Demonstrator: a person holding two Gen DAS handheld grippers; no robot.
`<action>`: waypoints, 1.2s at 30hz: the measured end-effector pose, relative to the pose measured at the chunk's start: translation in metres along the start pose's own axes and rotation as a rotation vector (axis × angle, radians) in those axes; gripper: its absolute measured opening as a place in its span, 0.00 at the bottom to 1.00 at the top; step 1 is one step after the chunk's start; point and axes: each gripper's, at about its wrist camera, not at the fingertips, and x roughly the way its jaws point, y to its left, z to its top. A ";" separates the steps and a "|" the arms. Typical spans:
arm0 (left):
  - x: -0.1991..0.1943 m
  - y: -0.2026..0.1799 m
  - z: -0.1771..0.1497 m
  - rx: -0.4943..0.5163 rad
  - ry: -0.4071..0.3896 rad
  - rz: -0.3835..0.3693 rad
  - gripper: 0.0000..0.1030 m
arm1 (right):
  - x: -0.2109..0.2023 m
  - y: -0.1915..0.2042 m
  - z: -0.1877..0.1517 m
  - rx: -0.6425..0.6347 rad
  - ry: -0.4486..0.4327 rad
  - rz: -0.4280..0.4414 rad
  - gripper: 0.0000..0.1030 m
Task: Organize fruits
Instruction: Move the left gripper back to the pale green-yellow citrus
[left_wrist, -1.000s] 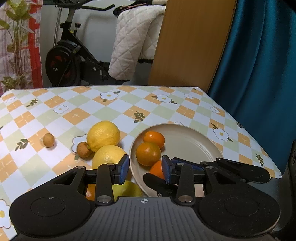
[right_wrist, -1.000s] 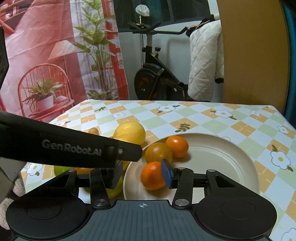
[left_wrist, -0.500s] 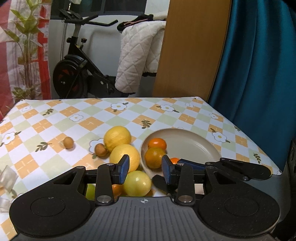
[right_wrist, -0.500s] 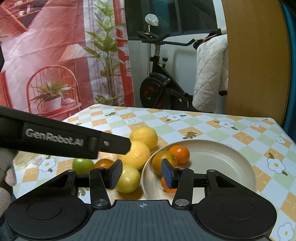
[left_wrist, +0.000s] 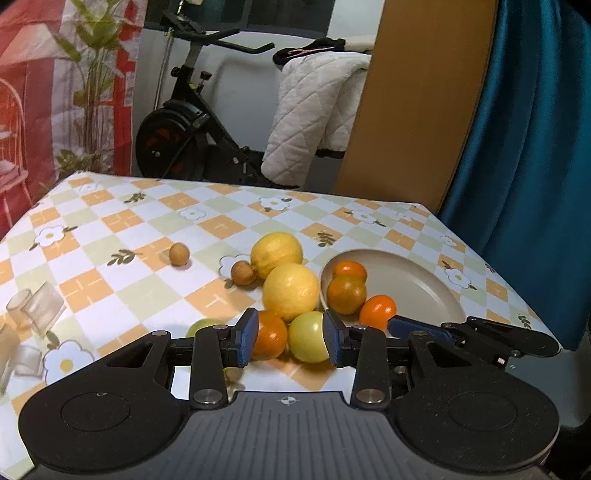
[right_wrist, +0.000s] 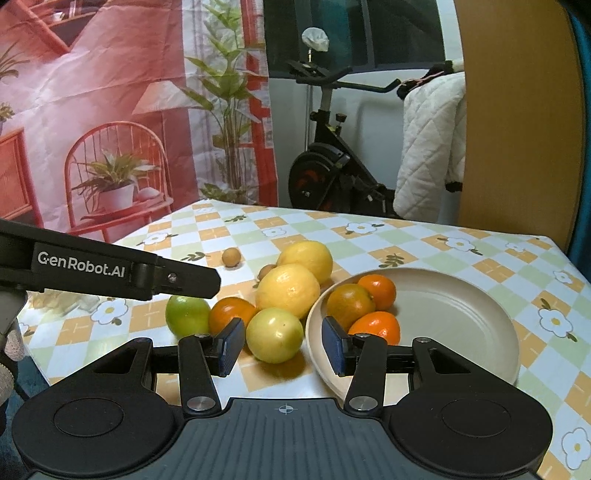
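Both grippers hover near the table edge, jaws parted narrowly, gripping nothing. The left gripper (left_wrist: 290, 338) frames a pale yellow-green fruit (left_wrist: 308, 341); the right gripper (right_wrist: 282, 347) straddles the plate (right_wrist: 461, 317) rim, three oranges (right_wrist: 351, 304) inside.

White lettering reading "GenRobot.AI" is showing on the side of the black left gripper (right_wrist: 110, 271) as it is reaching across the right wrist view, and no other readable text is appearing in either view.
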 end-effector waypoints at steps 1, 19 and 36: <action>0.000 0.002 -0.001 -0.004 0.004 0.001 0.39 | 0.000 0.000 0.000 -0.001 0.002 -0.001 0.42; 0.007 0.013 -0.014 -0.041 0.049 0.003 0.39 | 0.004 0.000 -0.005 -0.018 0.011 -0.006 0.42; 0.008 0.017 -0.014 -0.059 0.052 -0.003 0.39 | 0.012 0.004 -0.009 -0.052 0.023 0.001 0.42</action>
